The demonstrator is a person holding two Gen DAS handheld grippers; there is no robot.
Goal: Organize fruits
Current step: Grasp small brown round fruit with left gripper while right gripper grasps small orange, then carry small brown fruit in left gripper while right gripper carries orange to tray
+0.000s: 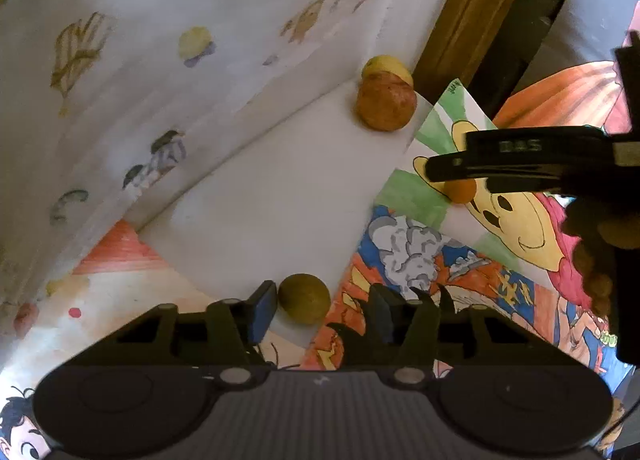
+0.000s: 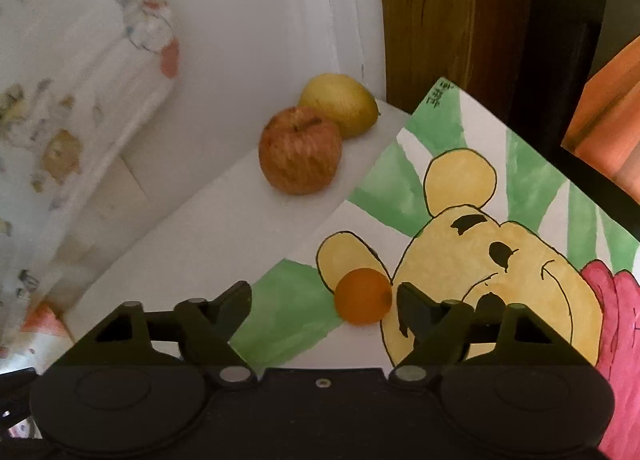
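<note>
A red apple (image 1: 386,107) and a yellow pear (image 1: 387,64) sit together in the far corner of the white surface (image 1: 256,195); both also show in the right wrist view, apple (image 2: 300,151) and pear (image 2: 340,104). A small green-brown round fruit (image 1: 305,298) lies between the open fingers of my left gripper (image 1: 320,310), close to the left pad. A small orange fruit (image 2: 363,296) lies between the open fingers of my right gripper (image 2: 324,300), near the right fingertip. The right gripper (image 1: 452,175) shows from the side in the left view, over the orange fruit (image 1: 462,191).
Coloured cartoon drawings lie on the surface: a yellow bear sheet (image 2: 480,244) and a comic-style sheet (image 1: 460,272). A patterned white cloth (image 1: 120,79) hangs at the left. A wooden post (image 2: 452,19) stands behind the corner.
</note>
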